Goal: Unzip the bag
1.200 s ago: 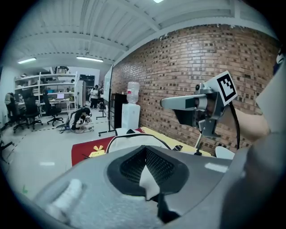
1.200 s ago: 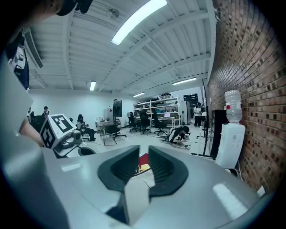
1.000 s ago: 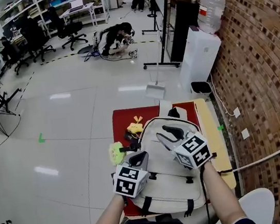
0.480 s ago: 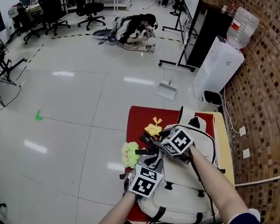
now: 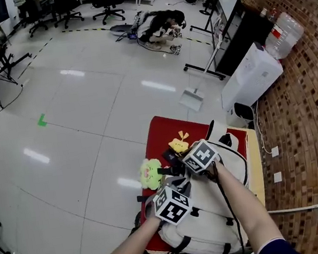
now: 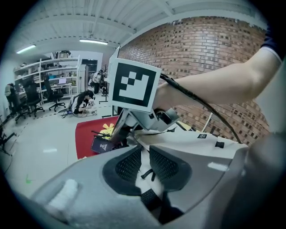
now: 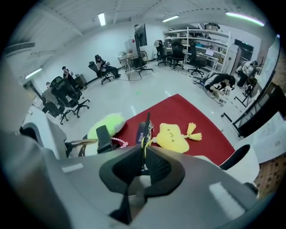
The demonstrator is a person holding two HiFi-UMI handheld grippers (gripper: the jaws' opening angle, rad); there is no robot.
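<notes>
A cream backpack [image 5: 214, 216] lies on a red mat [image 5: 157, 134]. At the bag's top left edge my right gripper [image 5: 186, 167] is shut on the thin black zipper pull [image 7: 146, 127], which stands between its pads; the jaws have just been closing. A yellow plush charm [image 7: 174, 136] and a green plush [image 7: 107, 125] hang just beyond. My left gripper [image 5: 178, 193] sits just below it. Its jaws have just been opening, and a fold of cream bag fabric [image 6: 145, 156] with a small black tab fills the gap between its pads. The right gripper's marker cube [image 6: 134, 85] shows close ahead in the left gripper view.
A brick wall [image 5: 315, 100] runs along the right, with a white cabinet [image 5: 252, 80] and water jug against it. A dustpan [image 5: 192, 98] lies on the glossy floor beyond the mat. Office chairs and desks stand far back.
My right gripper has swung from the middle of the bag down to its top left edge by the charms and closed on the zipper pull. The left gripper sank a little onto the bag.
</notes>
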